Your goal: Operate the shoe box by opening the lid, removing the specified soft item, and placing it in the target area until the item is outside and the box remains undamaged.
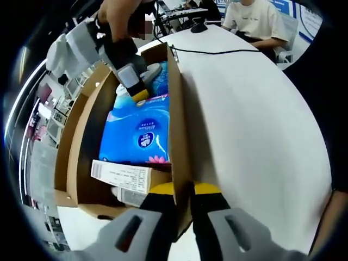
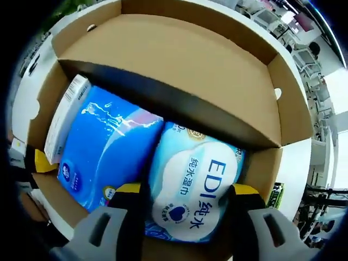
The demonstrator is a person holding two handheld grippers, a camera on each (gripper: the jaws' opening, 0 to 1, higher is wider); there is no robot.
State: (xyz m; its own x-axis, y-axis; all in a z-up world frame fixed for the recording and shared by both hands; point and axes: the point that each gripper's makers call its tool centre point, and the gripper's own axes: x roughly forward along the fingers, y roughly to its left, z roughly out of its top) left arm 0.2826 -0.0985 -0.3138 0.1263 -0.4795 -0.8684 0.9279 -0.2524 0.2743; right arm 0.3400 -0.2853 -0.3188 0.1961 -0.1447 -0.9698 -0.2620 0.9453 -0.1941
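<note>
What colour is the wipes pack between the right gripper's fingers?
Pale blue and white with dark blue lettering, the wipes pack shows best in the right gripper view.

1. I see a white table [image 1: 255, 125] carrying everything; its far edge curves round.
2. The open cardboard shoe box [image 1: 176, 136] sits directly on it, its flap laid out to the side in the left gripper view.
3. A black cable [image 1: 217, 52] trails across the tabletop beyond the box.
4. At the far end lies a dark object [image 1: 199, 27], possibly a computer mouse; I can't tell for sure at this size.
5. In the right gripper view, white tabletop [image 2: 296, 168] shows beside the box wall [image 2: 163, 60].
</note>
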